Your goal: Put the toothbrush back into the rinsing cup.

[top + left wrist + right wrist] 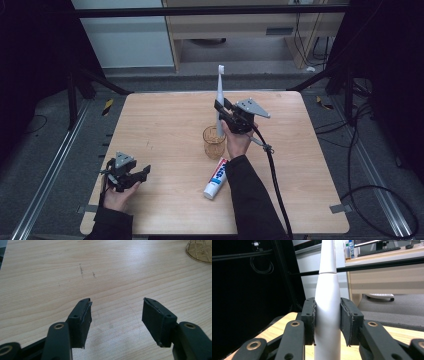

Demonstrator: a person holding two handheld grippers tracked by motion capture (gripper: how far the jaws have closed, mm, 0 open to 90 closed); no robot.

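- Right gripper: clamped on the body of a white electric toothbrush, held upright with the brush head up; in the right gripper view both pads press the handle squarely.
- Toothbrush position: its lower end sits in or just above the amber glass cup, near the counter's middle; which of the two cannot be told.
- Step in hand, as judged: standing the brush in the cup, or lifting it out. Keep the handle vertical and centred over the mouth, and move straight along its axis so it does not tip the light cup.
- Left gripper: jaws apart, holding nothing, resting low at the near-left of the counter.
- Toothpaste tube: lying flat, just beside the cup on its near side.
- Counter: pale wood grain, a few faint dark scuffs.
- Room: dark frame rails, grey floor, trailing cables, pale furniture beyond.
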